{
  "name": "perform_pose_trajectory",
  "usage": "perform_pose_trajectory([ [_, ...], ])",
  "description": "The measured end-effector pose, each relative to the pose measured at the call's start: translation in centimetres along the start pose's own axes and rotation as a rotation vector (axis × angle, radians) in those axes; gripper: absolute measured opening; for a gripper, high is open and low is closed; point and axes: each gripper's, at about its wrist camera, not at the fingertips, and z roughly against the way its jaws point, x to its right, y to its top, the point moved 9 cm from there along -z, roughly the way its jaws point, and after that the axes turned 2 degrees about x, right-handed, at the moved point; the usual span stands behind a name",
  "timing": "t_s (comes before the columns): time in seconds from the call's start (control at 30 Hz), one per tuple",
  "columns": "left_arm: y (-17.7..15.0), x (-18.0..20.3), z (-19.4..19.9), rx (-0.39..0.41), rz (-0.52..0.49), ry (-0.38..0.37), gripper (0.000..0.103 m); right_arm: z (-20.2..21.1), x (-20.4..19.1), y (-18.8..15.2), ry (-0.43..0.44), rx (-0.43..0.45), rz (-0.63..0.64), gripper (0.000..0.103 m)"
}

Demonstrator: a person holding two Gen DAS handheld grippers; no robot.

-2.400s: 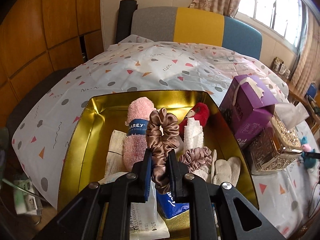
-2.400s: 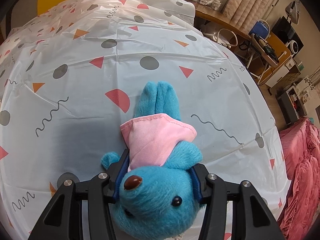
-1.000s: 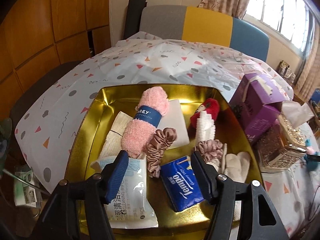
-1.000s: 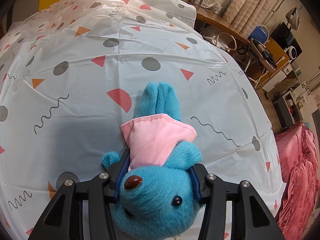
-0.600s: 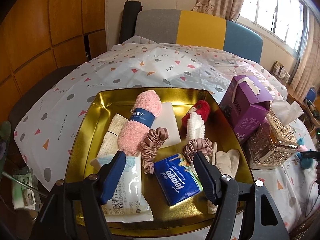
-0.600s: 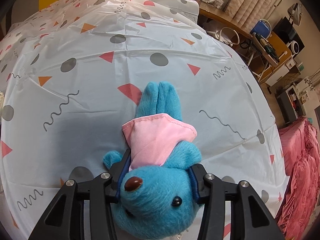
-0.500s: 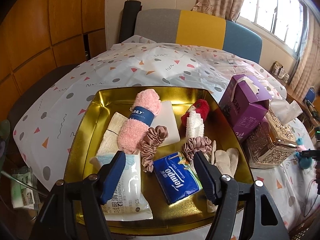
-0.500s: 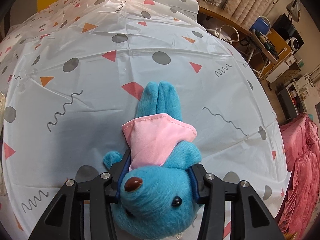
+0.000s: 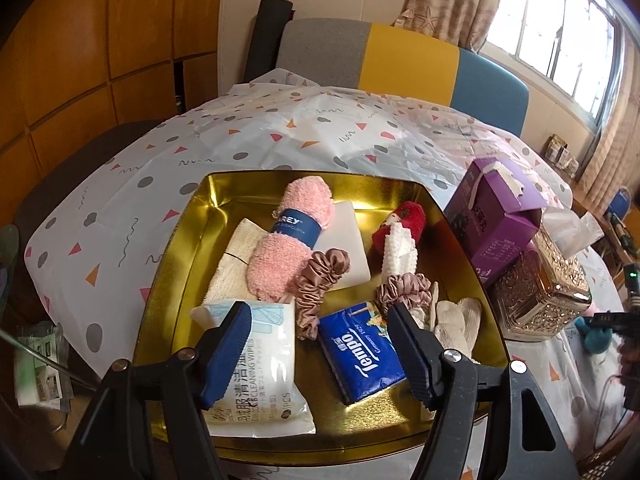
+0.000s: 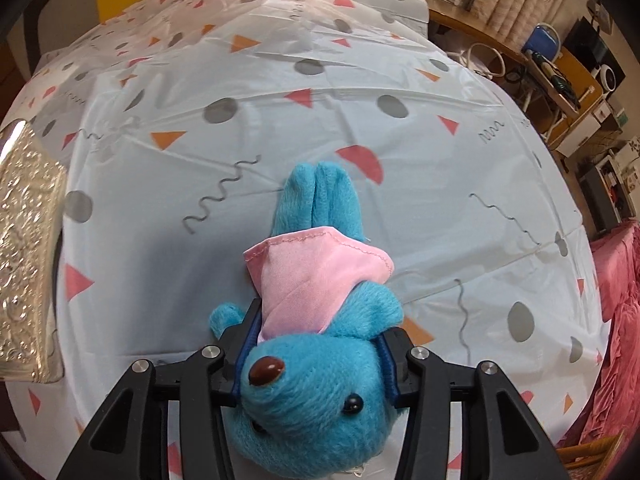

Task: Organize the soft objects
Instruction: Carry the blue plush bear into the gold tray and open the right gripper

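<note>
A gold tray (image 9: 176, 240) holds several soft items: a rolled pink towel (image 9: 290, 234), a brown satin scrunchie (image 9: 318, 284), a second pinkish scrunchie (image 9: 404, 288), a blue tissue pack (image 9: 362, 350), a wipes pack (image 9: 260, 376) and a red plush (image 9: 404, 218). My left gripper (image 9: 320, 344) is open and empty above the tray's near side. My right gripper (image 10: 316, 354) is shut on a blue plush toy (image 10: 316, 360) in a pink dress, held above the tablecloth. That toy also shows at the far right of the left wrist view (image 9: 598, 336).
A purple tissue box (image 9: 496, 216) and an ornate metallic tissue box (image 9: 540, 284) stand right of the tray; the metallic box also shows in the right wrist view (image 10: 28, 248). The patterned tablecloth (image 10: 400, 168) covers the table. A chair back (image 9: 400, 56) stands behind.
My left gripper let go of the brown scrunchie, which now lies in the tray, opened and drew back. My right gripper carried the blue plush leftward, and the metallic box came into view.
</note>
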Motion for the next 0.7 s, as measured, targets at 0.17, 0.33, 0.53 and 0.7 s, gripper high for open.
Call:
perform_pose_trajectory([
  [0.17, -0.1, -1.1, 0.1, -0.005, 0.024, 0.006, 0.071, 1.3, -0.8, 0.7, 0.116, 0.036, -0.105, 0.048],
  [0.33, -0.1, -1.5, 0.2, 0.000, 0.028, 0.014, 0.071, 3.5, -1.7, 2.3, 0.168, 0.109, -0.134, 0.048],
  [0.53, 0.2, -1.8, 0.4, 0.006, 0.040, 0.023, 0.071, 6.9, -3.6, 5.2, 0.181, 0.194, -0.103, 0.048],
  [0.7, 0.3, -2.4, 0.7, 0.014, 0.048, 0.034, 0.074, 11.4, -7.3, 8.3, 0.231, 0.315, -0.044, 0.048],
])
